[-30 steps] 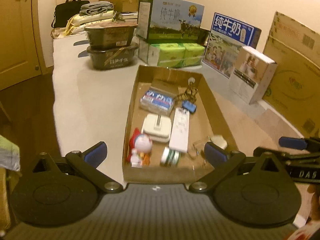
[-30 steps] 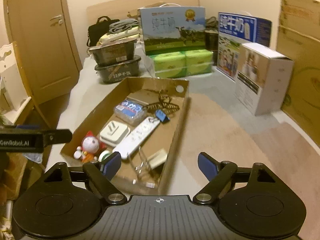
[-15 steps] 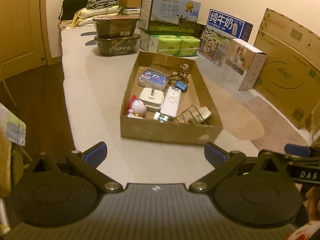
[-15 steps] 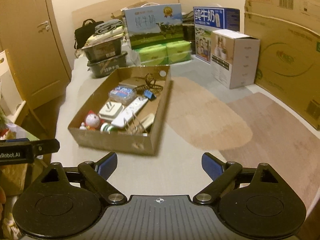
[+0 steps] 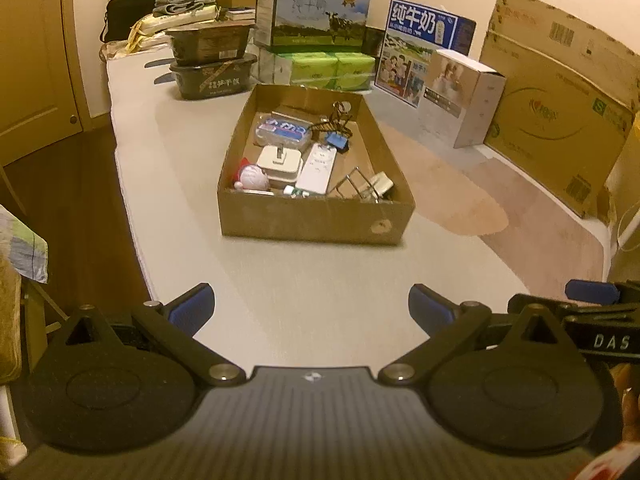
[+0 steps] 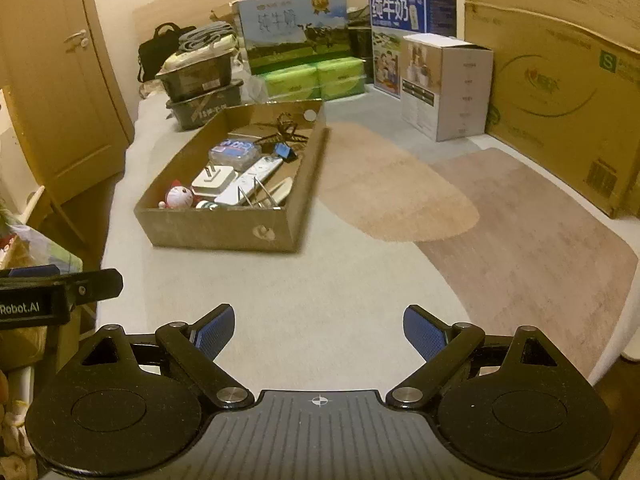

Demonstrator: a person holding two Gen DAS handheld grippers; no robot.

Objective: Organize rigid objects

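The box (image 5: 316,216) sits on the bed (image 5: 280,300), well ahead of both my claws and apart from them. Inside it I count one white remote (image 5: 318,168), one white plug adapter (image 5: 279,162) just left of the remote, one cat toy (image 5: 253,178) at the box's near left corner, one blue pack (image 5: 283,131) toward the box's far wall, one blue clip (image 5: 338,141) beside the remote's far end, and one wire rack (image 5: 360,186) near the box's near right corner. My left claw (image 5: 311,308) is spread wide, holding nothing. My right claw (image 6: 319,322) is also spread wide and empty, with the box ahead to its left. Behind the box stand two dark trays (image 5: 212,70), stacked, and two milk cartons (image 5: 316,14).
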